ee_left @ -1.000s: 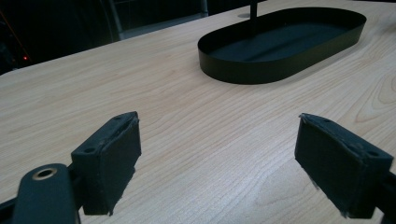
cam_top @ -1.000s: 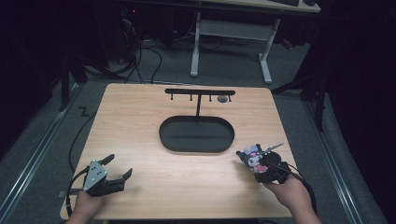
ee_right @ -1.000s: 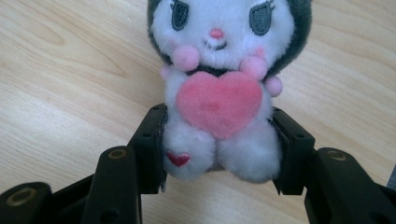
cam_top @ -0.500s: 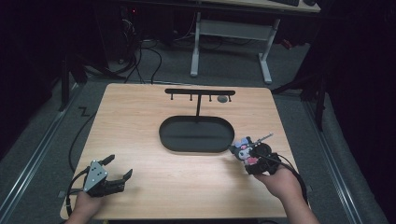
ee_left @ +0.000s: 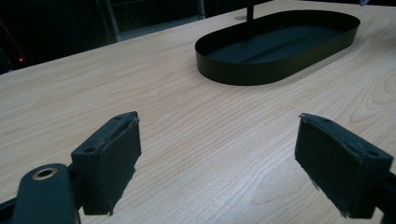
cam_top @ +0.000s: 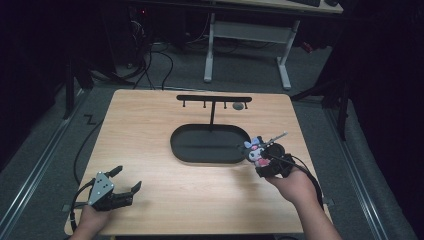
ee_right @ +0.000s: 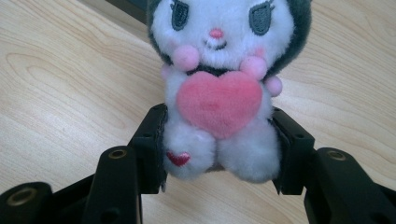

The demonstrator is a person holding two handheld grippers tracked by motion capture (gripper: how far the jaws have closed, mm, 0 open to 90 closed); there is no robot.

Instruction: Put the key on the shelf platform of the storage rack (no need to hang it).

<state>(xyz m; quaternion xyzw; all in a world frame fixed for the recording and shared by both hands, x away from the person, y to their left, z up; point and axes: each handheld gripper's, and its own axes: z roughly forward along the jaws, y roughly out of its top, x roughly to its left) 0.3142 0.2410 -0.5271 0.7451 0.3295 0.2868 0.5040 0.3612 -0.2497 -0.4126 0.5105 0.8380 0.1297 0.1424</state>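
Two fingers of the right gripper [ee_right: 219, 154] pinch the plush toy [ee_right: 223, 88] low on its soft body, so its head and pink heart stand free above the grip. In the high view the plush toy [cam_top: 256, 150] hangs just off the right end of the black oval tray [cam_top: 210, 144], near the stand [cam_top: 214, 102] with its hooks. Risk one: the fur compresses and the toy may slide or tip out if swung quickly. Risk two: its metal clasp could catch the tray's rim. On the near left of the surface [cam_top: 165, 200], the left gripper [cam_top: 126, 187] rests with fingers spread, grasping nothing.
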